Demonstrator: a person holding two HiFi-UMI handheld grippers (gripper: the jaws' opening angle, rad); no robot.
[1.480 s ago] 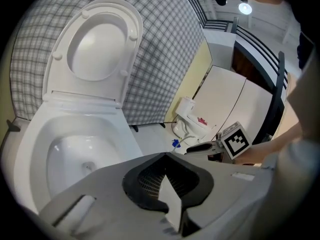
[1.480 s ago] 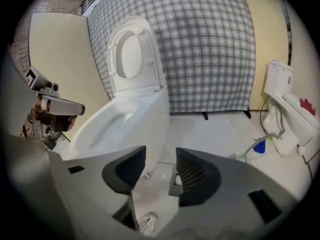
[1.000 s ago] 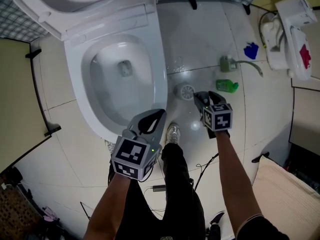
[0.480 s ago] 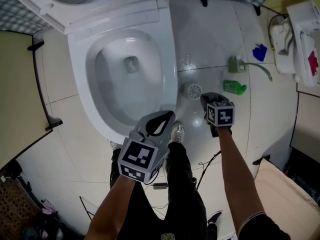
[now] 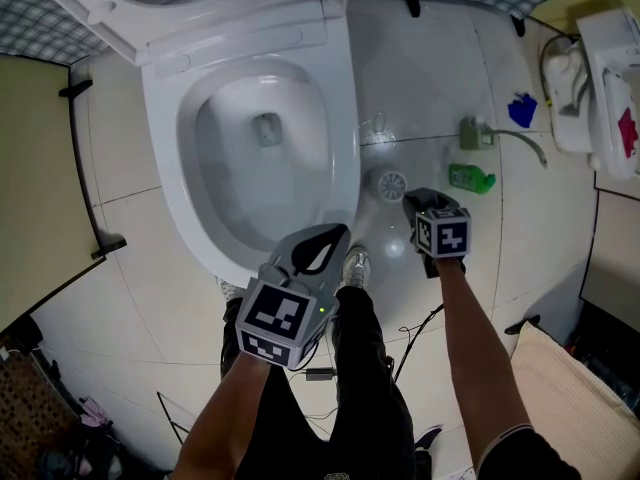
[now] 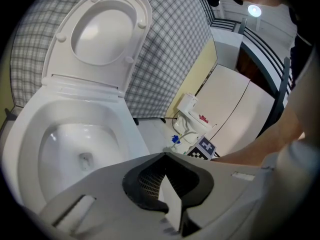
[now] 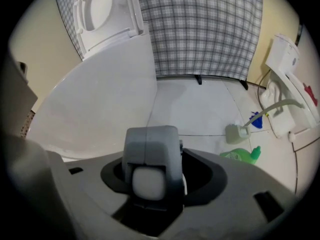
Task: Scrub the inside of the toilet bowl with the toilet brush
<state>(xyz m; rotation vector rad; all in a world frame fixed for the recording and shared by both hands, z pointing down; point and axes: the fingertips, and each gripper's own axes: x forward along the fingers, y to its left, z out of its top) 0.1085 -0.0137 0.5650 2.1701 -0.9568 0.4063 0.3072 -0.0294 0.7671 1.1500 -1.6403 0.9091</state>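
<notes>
The white toilet bowl [image 5: 165, 158] stands open with its lid up, and shows again in the left gripper view as the toilet bowl [image 6: 30, 134]. On the floor to its right sits the toilet brush in its round white holder [image 5: 392, 183]. My right gripper [image 5: 422, 201] hangs over it. In the right gripper view the brush's grey handle with a white end [image 7: 148, 181] fills the gap of the right gripper [image 7: 150, 136], which is shut on it. My left gripper [image 5: 322, 233] hovers over the bowl's near rim, shut and empty, its tips meeting in the left gripper [image 6: 163, 156] view.
A green bottle [image 5: 470, 178] lies just right of the brush, with a grey-green holder and hose [image 5: 475, 133] and a blue scrap [image 5: 522, 111] beyond. A white fixture [image 5: 590, 68] stands far right. The person's shoe [image 5: 352, 263] and a cable [image 5: 410, 333] are below.
The right gripper's jaws have drawn in around the brush handle. The head view has shifted slightly; the left gripper has barely moved.
</notes>
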